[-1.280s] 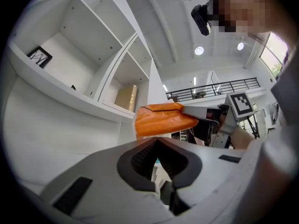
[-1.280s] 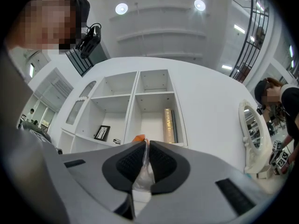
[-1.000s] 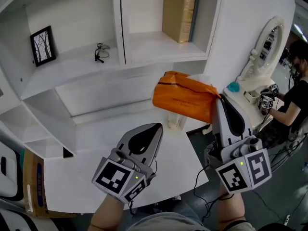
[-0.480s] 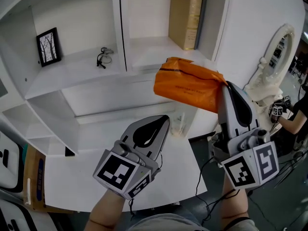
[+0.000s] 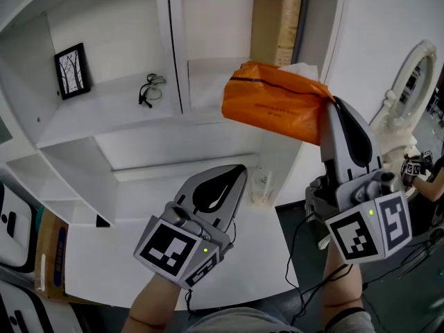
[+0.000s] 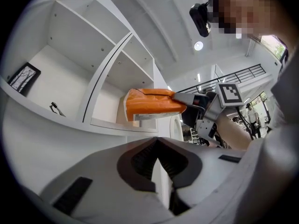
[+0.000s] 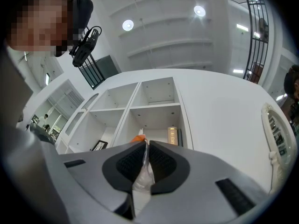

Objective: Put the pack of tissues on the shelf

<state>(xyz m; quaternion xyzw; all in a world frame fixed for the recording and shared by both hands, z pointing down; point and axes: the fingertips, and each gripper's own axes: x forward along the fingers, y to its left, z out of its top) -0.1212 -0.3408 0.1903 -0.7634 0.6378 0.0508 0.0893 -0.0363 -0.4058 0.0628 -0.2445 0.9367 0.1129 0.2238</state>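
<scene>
The right gripper (image 5: 331,111) is clamped on the right-hand end of the orange pack of tissues (image 5: 274,109). The pack hangs in the air, long axis running left to right, free end pointing left and a touch higher, just in front of the shelf's (image 5: 104,116) right compartment, below the book (image 5: 277,25). The left gripper (image 5: 238,175) hovers nearer and lower over the white table (image 5: 125,255), jaws pressed together with nothing between them.

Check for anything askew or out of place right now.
Only the tissue pack: the right claw pinches just its end flap, so it juts out sideways, tilted, in mid-air before the shelf. The left claw is shut and empty.
</scene>
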